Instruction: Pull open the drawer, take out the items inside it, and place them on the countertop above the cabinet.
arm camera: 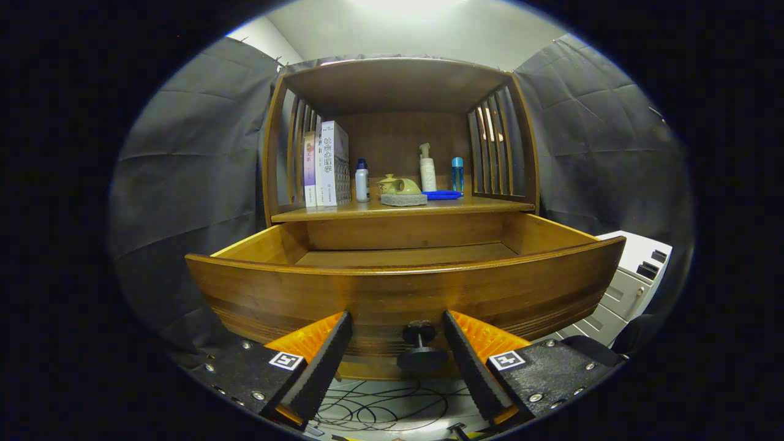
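Gripper view: drawer [404, 294] pulled well out of the cabinet [398, 86], its visible floor bare. Claw [398, 334] spread wide, fingers either side of the drawer's knob [421, 349], not touching it, holding nothing. On the bench [490, 206] above: books [327, 165], bottles, a teapot [402, 185], a blue cloth [442, 195].

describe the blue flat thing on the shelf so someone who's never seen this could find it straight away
Start at the wooden cabinet and its open shelf above the pulled-out drawer, well beyond the open gripper, whose fingers flank the drawer knob. Just right of the grey stone slab lies the blue flat item. It alone lies low and flat, while the white pump bottle and blue bottle behind it stand upright.
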